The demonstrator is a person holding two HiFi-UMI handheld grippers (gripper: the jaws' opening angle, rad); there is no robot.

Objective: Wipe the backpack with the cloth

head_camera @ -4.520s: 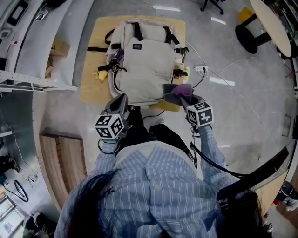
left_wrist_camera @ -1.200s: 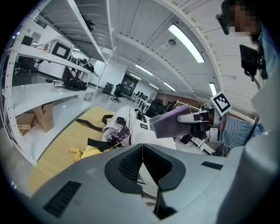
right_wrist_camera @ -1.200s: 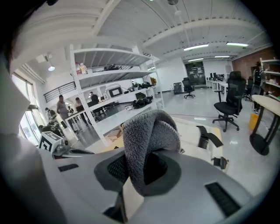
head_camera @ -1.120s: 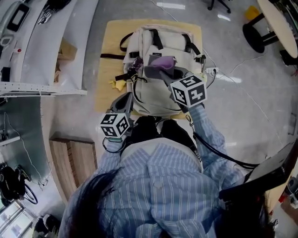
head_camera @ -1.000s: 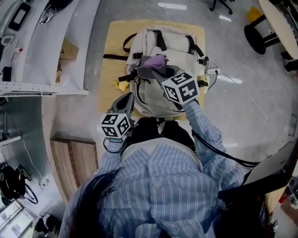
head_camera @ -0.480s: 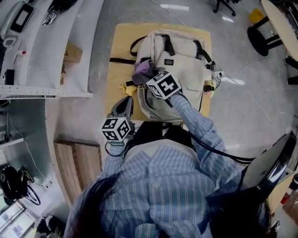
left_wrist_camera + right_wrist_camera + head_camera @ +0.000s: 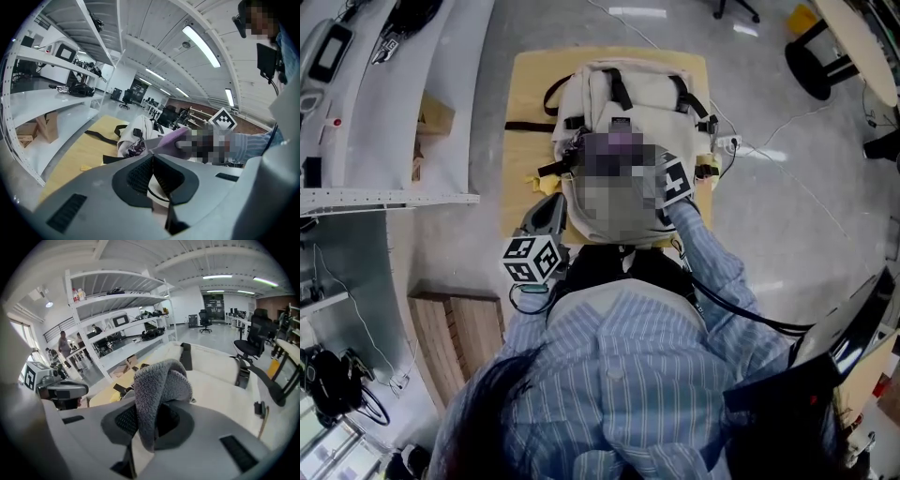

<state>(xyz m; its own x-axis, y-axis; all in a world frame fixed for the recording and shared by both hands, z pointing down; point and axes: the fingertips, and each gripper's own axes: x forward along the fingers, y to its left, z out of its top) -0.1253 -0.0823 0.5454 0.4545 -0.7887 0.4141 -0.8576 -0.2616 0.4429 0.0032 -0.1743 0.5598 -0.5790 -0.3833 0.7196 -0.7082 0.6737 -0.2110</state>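
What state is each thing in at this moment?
backpack: lying flat on the mat.
cloth: bunched, clamped in the right claw, over the backpack.
right claw: shut on the cloth.
left claw: shut, empty, by the backpack's near edge.

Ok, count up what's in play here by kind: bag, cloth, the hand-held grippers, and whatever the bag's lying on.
backpack: 1
cloth: 1
hand-held grippers: 2, the left hand-held gripper and the right hand-held gripper
tan mat: 1
Total: 5
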